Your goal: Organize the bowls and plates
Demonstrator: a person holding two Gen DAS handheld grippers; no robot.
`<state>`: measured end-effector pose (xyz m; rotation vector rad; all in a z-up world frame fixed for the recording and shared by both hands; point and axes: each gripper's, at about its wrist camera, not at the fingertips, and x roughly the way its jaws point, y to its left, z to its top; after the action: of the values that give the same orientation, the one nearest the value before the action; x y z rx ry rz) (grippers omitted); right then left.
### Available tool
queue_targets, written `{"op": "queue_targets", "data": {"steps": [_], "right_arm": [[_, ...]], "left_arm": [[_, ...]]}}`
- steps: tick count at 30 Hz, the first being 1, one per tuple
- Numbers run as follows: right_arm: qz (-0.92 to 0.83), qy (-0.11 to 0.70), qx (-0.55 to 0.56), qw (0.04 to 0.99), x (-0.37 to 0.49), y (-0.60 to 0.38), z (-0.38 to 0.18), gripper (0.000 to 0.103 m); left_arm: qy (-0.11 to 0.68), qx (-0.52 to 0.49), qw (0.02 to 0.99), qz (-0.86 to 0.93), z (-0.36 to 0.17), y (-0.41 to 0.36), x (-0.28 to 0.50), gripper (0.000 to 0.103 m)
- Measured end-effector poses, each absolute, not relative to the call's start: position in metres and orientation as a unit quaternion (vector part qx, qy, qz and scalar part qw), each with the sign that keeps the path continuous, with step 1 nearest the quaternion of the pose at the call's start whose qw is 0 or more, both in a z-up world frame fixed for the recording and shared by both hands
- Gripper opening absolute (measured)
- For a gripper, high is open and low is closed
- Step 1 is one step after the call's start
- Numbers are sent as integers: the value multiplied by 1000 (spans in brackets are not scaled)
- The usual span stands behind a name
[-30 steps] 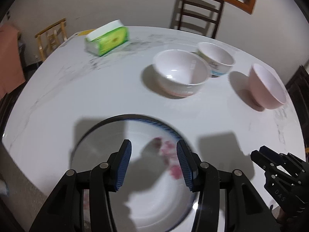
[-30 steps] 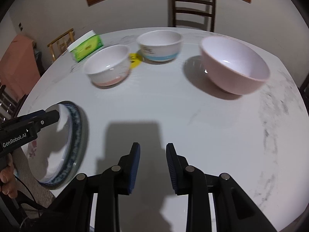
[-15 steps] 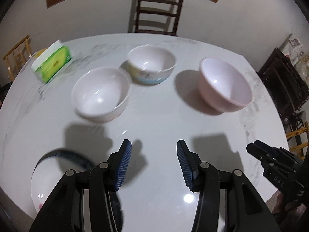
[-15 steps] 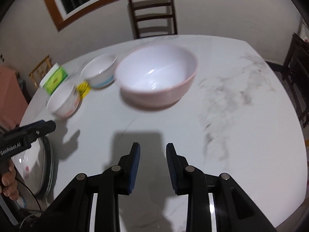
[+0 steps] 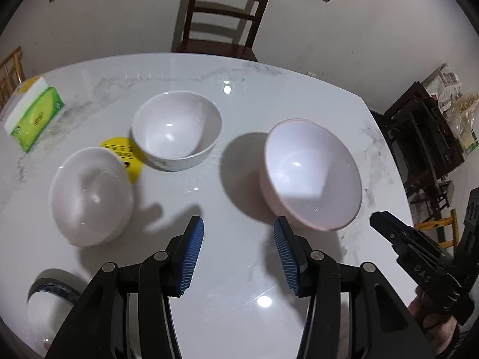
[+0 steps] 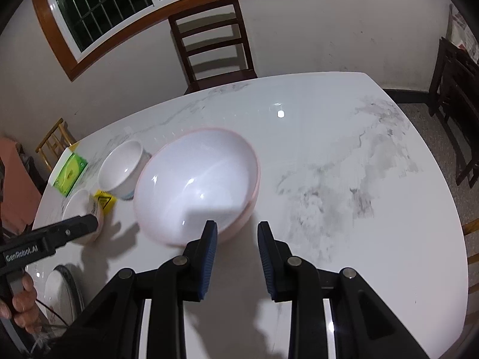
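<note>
Three bowls stand on the white marble table [image 5: 239, 305]. A large pink bowl [image 5: 311, 176] [image 6: 194, 182] is at the right, a white bowl with a blue band [image 5: 176, 128] [image 6: 121, 172] is behind, and a white bowl [image 5: 89, 194] [image 6: 79, 206] is at the left. A blue-rimmed plate [image 5: 48, 305] [image 6: 61, 294] lies at the near left edge. My left gripper [image 5: 238, 257] is open and empty above the table between the bowls. My right gripper [image 6: 236, 260] is open and empty, its left finger [image 6: 209, 248] at the pink bowl's near rim.
A green tissue box [image 5: 34, 113] [image 6: 70, 173] sits at the far left. A yellow sticker [image 5: 122, 157] lies between the two white bowls. A dark wooden chair [image 5: 221, 21] [image 6: 212, 42] stands behind the table. Dark furniture [image 5: 425, 146] stands at the right.
Both grippers have moved toward the bowls. The pink bowl is now larger and closer in both views. The plate has slid to the lower left corner of the left wrist view.
</note>
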<state>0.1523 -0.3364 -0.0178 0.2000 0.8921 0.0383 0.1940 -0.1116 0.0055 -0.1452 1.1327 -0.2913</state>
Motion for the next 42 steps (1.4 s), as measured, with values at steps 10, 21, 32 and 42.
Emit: {"op": "queue_targets", "data": {"steps": [10, 21, 32, 42], "right_arm": [[-4, 462, 110, 880, 197, -346, -34, 28], [-9, 485, 114, 867, 223, -345, -56, 28], [4, 499, 126, 857, 227, -342, -74, 27], [8, 506, 121, 854, 213, -331, -74, 20]], "left_arm": [[553, -85, 818, -137, -6, -133, 230, 46], [566, -78, 810, -130, -31, -147, 248, 46], [573, -64, 805, -140, -49, -150, 246, 31], [572, -58, 802, -159, -46, -148, 231, 17]]}}
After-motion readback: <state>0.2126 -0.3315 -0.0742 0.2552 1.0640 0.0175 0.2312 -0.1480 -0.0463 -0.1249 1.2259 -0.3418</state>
